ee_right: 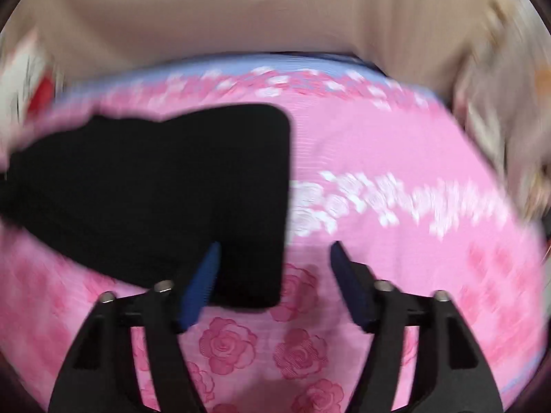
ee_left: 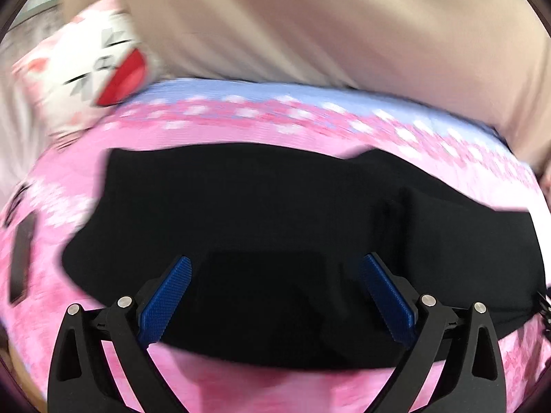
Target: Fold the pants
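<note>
1. At the far left of the left wrist view, a white cushion with a red mark (ee_left: 103,65) lies at the edge of the pink flowered sheet (ee_left: 213,130). A flat dark object (ee_left: 21,258) lies on the sheet lower down; the blur hides what it is.
2. The black pants (ee_left: 275,206) lie flat on the sheet and fill the middle of this view from left to right.
3. The left gripper (ee_left: 275,268) points down at a slant toward the pants. Its two blue pads (ee_left: 165,303) stand wide apart over the dark cloth, and they hold nothing.
4. Behind the sheet, a beige surface (ee_left: 310,20) crosses the top of the view.
5. In the right wrist view, the pants (ee_right: 172,189) lie in the left half, with a straight edge and a rounded corner on their right side. The pink sheet (ee_right: 396,158) is bare to the right of them.
6. The right gripper (ee_right: 275,251) also tilts downward. Its jaws are parted and grip nothing: the left pad (ee_right: 199,285) is over the lower right corner of the pants, and the right pad (ee_right: 351,282) is over the sheet. I cannot tell whether the left pad touches the cloth.
</note>
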Demonstrator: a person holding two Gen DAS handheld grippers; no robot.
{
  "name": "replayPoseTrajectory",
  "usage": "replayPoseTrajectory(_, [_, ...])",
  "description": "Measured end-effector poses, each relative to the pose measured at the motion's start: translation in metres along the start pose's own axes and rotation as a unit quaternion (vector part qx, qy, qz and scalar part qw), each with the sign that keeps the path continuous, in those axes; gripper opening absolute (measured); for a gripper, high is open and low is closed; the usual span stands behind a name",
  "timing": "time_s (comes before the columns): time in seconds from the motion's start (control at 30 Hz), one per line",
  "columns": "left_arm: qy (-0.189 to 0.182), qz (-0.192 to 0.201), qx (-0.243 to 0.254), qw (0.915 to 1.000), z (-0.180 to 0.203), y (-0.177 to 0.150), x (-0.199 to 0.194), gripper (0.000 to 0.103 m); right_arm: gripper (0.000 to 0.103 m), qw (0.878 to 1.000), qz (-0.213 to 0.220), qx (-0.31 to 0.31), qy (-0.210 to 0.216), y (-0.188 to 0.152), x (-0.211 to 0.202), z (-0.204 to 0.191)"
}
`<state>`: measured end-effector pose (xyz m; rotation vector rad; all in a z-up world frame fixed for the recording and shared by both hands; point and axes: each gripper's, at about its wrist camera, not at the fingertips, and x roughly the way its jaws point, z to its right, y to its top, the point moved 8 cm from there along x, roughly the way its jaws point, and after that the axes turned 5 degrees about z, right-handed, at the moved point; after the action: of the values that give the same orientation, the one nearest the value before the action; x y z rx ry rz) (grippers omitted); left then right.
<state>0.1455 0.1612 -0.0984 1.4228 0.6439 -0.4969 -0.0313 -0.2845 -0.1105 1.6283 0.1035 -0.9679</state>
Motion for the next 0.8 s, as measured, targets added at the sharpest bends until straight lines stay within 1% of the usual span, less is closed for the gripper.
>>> replayPoseTrajectory(0.03, [0.024,0.008,-0.027,0.9993,-0.032,0.001,-0.007,0.098,0.066,1.000,0.003,0.007,-0.001,0.003,-0.004,0.003])
replayPoseTrajectory(0.07, [0.042,0.011,-0.051,0.9978,-0.057,0.001,-0.011,0.098,0.066,1.000,0.011,0.002,-0.013,0.007,-0.011,0.004])
replayPoseTrajectory(0.1, [0.060,0.010,-0.081,0.9949,-0.085,0.000,-0.013,0.098,0.066,0.999,0.017,-0.010,-0.026,0.011,-0.017,0.001])
replayPoseTrajectory(0.13, [0.077,0.007,-0.124,0.9893,-0.122,-0.003,-0.014,0.098,0.066,0.999,0.021,-0.014,-0.025,0.014,-0.022,-0.003])
replayPoseTrajectory(0.17, [0.087,0.003,-0.154,0.9842,-0.148,-0.007,-0.012,0.098,0.066,0.999,0.031,-0.014,-0.012,0.019,-0.029,-0.012])
replayPoseTrajectory(0.2, [0.095,-0.005,-0.183,0.9785,-0.172,-0.012,-0.011,0.097,0.066,0.999,0.044,-0.008,0.014,0.025,-0.036,-0.024])
replayPoseTrajectory(0.23, [0.103,-0.014,-0.214,0.9713,-0.196,-0.019,-0.009,0.096,0.066,0.998,0.048,-0.007,0.033,0.029,-0.039,-0.033])
replayPoseTrajectory(0.27, [0.106,-0.015,-0.239,0.9650,-0.215,-0.025,-0.009,0.096,0.066,0.997,0.051,-0.010,0.060,0.035,-0.042,-0.052])
replayPoseTrajectory(0.3, [0.111,-0.015,-0.254,0.9608,-0.228,-0.030,-0.010,0.096,0.066,0.996,0.049,-0.016,0.079,0.038,-0.041,-0.067])
replayPoseTrajectory(0.33, [0.116,-0.017,-0.260,0.9586,-0.235,-0.034,-0.010,0.096,0.066,0.992,0.042,-0.030,0.117,0.042,-0.038,-0.096])
replayPoseTrajectory(0.37, [0.118,-0.019,-0.263,0.9575,-0.239,-0.037,-0.009,0.096,0.066,0.989,0.038,-0.039,0.138,0.046,-0.035,-0.112])
replayPoseTrajectory(0.4, [0.117,-0.021,-0.265,0.9568,-0.242,-0.040,-0.008,0.096,0.066,0.984,0.031,-0.054,0.166,0.051,-0.030,-0.139])
replayPoseTrajectory(0.47, [0.103,-0.027,-0.266,0.9581,-0.243,-0.043,-0.002,0.096,0.066,0.973,0.023,-0.095,0.210,0.061,-0.021,-0.193])
replayPoseTrajectory(0.53, [0.089,-0.038,-0.258,0.9613,-0.237,-0.044,0.004,0.096,0.066,0.960,0.013,-0.137,0.244,0.066,-0.014,-0.250])
replayPoseTrajectory(0.6, [0.076,-0.036,-0.258,0.9624,-0.234,-0.045,0.004,0.096,0.066,0.937,-0.021,-0.185,0.296,0.063,0.003,-0.323])
replayPoseTrajectory(0.63, [0.065,-0.031,-0.260,0.9629,-0.233,-0.045,0.001,0.096,0.066,0.928,-0.037,-0.199,0.314,0.058,0.009,-0.349])
replayPoseTrajectory(0.67, [0.060,-0.028,-0.262,0.9628,-0.233,-0.045,-0.001,0.096,0.066,0.915,-0.058,-0.214,0.337,0.052,0.017,-0.385])
replayPoseTrajectory(0.73, [0.052,-0.029,-0.261,0.9635,-0.233,-0.047,-0.004,0.097,0.066,0.902,-0.079,-0.238,0.351,0.041,0.032,-0.434])
replayPoseTrajectory(0.77, [0.047,-0.033,-0.254,0.9655,-0.232,-0.047,-0.002,0.097,0.066,0.900,-0.088,-0.260,0.337,0.039,0.054,-0.465])
replayPoseTrajectory(0.8, [0.046,-0.039,-0.247,0.9672,-0.231,-0.048,-0.001,0.097,0.066,0.903,-0.089,-0.270,0.322,0.040,0.070,-0.477])
